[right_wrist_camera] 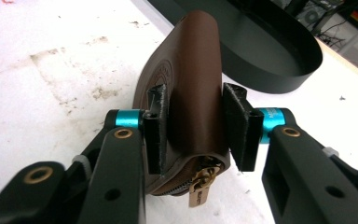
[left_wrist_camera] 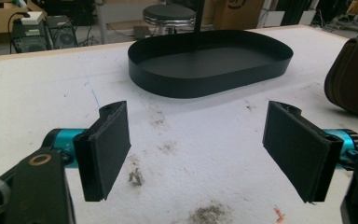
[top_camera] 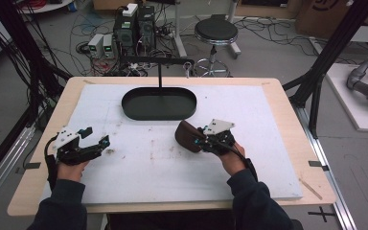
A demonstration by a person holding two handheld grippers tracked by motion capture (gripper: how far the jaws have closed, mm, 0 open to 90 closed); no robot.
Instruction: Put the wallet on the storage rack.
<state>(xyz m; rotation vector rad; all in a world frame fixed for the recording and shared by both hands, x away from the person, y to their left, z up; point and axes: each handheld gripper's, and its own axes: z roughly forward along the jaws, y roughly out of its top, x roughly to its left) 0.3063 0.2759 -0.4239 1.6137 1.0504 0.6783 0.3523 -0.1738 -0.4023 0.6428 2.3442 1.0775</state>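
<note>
— Where is the brown leather pouch (right_wrist_camera: 193,79)?

— It sits between the two black pads of the right gripper (right_wrist_camera: 193,128), which are closed against its sides. In the right gripper view the pouch stands on edge, its zip and brass pull at the near end, just below the pads. In the high view the pouch (top_camera: 187,136) is on the white mat (top_camera: 143,163), right of the middle, and the right gripper (top_camera: 206,140) comes at it from the person's side.

— And what is beyond it?

— The black oval tray (top_camera: 159,103), further back on the mat and apart from the pouch. A thin black post rises from the tray's far side.

— The other hand?

— The left gripper (top_camera: 96,137) is well apart from the pouch, toward the left edge of the mat. Its jaws stand wide open with nothing between them; in the left gripper view the stained mat shows through the gap, with the tray (left_wrist_camera: 209,63) ahead and the pouch (left_wrist_camera: 354,77) off at the right edge.

— What holds all this?

— A wooden table (top_camera: 287,124) under the mat.
</note>
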